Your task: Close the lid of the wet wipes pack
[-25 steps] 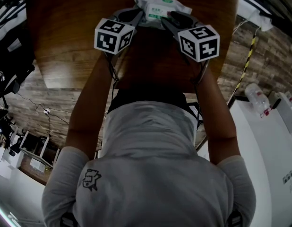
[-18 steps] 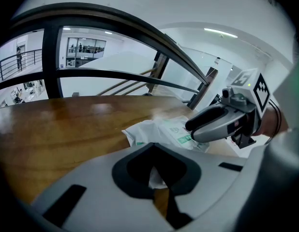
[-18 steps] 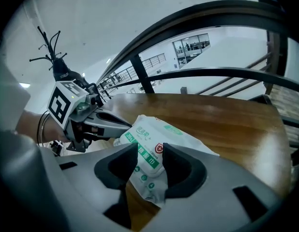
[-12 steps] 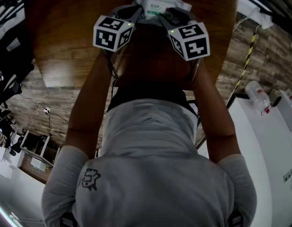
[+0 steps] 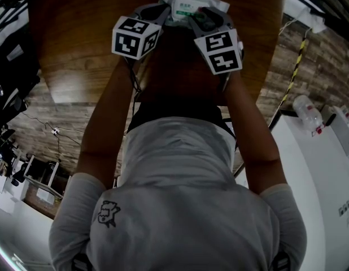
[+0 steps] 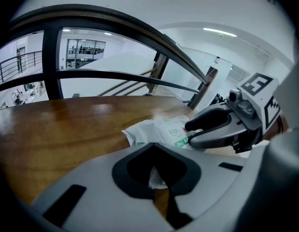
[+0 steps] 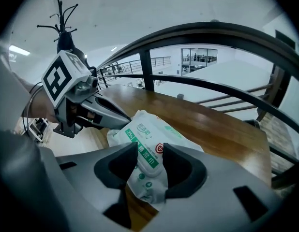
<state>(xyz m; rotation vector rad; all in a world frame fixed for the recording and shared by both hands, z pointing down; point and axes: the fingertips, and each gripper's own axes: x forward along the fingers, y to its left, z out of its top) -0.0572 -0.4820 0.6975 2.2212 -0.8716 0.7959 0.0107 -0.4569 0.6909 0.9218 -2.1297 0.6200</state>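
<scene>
Pack: the wet wipes pack (image 5: 192,0) lies at the far middle of the tabletop (image 5: 78,44), printed face up, between my two claws.
Left claw: my left claw (image 6: 156,175) is clenched on a thin white corner at the pack's left end. Only that scrap of wrapper shows between the jaws.
Right claw: my right claw (image 7: 150,166) is released, jaws parted. It sits over the near right end of the pack, and the lid (image 7: 145,151) shows in the gap between the jaws.
Lid: it looks laid down flat on the pack, but I cannot tell whether its edge is stuck all the way round.
Risk, thin hold: the left claw has only a bit of soft wrapper. A push from the right could pull that corner free, and the pack would slide across the smooth wood.
Risk, missing the lid: with the jaws parted, they may come down on either side of the lid and leave it unsealed. I judge it safer to press with the flat of one jaw.
Risk, crumpling: the pack looks soft and puffy, so a hard press may buckle it and lift the lid's edge.
Risk, collision: my claws sit close together over a small pack. A sweep along the lid toward the left could knock one against the other.
</scene>
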